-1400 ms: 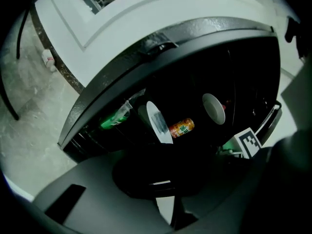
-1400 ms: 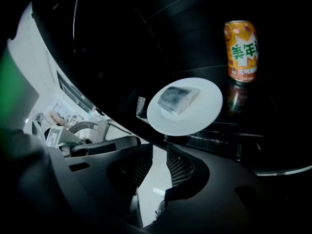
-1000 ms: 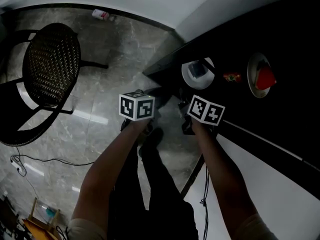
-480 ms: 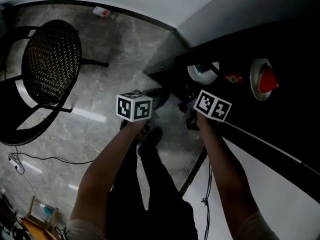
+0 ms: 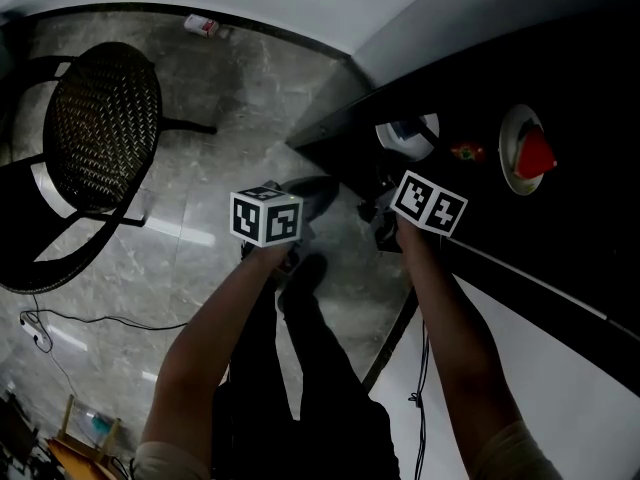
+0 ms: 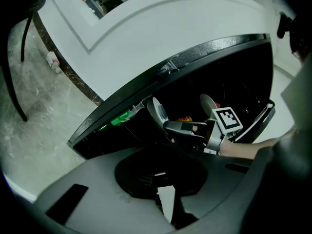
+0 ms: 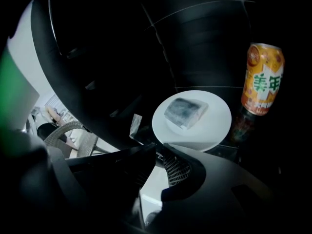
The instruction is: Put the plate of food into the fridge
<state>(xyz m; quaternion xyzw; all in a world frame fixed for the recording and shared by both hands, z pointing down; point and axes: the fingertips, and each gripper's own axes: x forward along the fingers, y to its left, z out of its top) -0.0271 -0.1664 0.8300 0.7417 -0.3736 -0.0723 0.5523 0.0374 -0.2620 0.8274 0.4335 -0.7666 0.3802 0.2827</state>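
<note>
Two jaws narrowing: the right gripper [image 7: 158, 146] has just been closing to a slim gap with nothing between, while the left gripper [image 6: 165, 199] sits shut and empty. We judge the plate [image 7: 214, 126] unheld, lying flat and face-up just beyond the right tips. Its food slab [image 7: 185, 112] runs lengthwise away and rightward.

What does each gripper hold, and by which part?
Left gripper: shut, nothing held. Right gripper: its jaws have just been closing, tips at the near rim of the round white plate with food; whether they pinch it cannot be told.
</note>
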